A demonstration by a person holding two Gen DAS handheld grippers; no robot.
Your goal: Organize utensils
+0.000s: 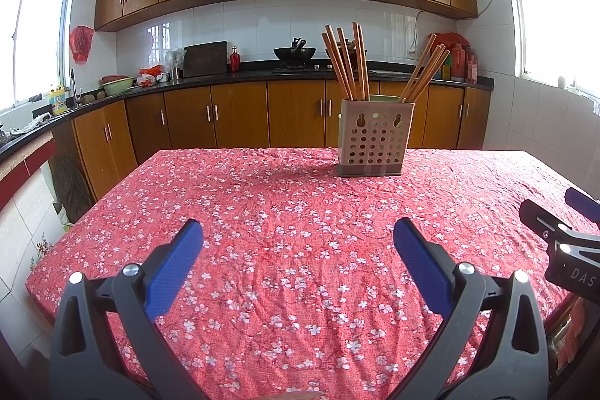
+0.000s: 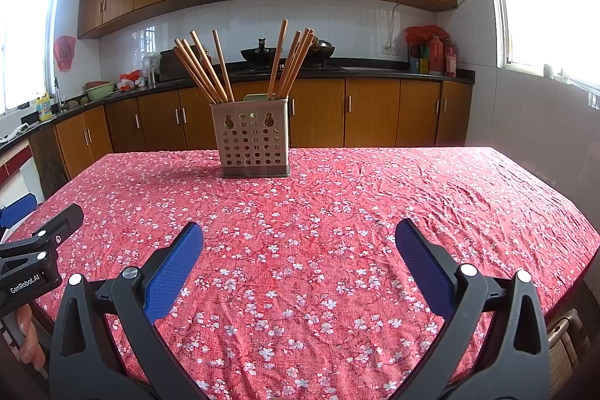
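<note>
A beige perforated utensil holder point(image 1: 375, 137) stands upright at the far side of the table, also in the right wrist view point(image 2: 250, 141). Several wooden chopsticks point(image 1: 347, 66) lean in it in two bunches, left and right point(image 2: 292, 62). My left gripper point(image 1: 299, 231) is open and empty, low over the near part of the table, well short of the holder. My right gripper point(image 2: 299, 233) is open and empty too, beside the left one. Each gripper's side shows in the other's view: the right one point(image 1: 562, 238), the left one point(image 2: 33, 250).
The table wears a red floral cloth point(image 1: 300, 250) with wrinkles. Behind it run wooden cabinets and a dark counter point(image 1: 262, 74) with a wok, bottles and bowls. Windows are on both sides. A woven stool point(image 2: 566, 343) sits at the table's near right corner.
</note>
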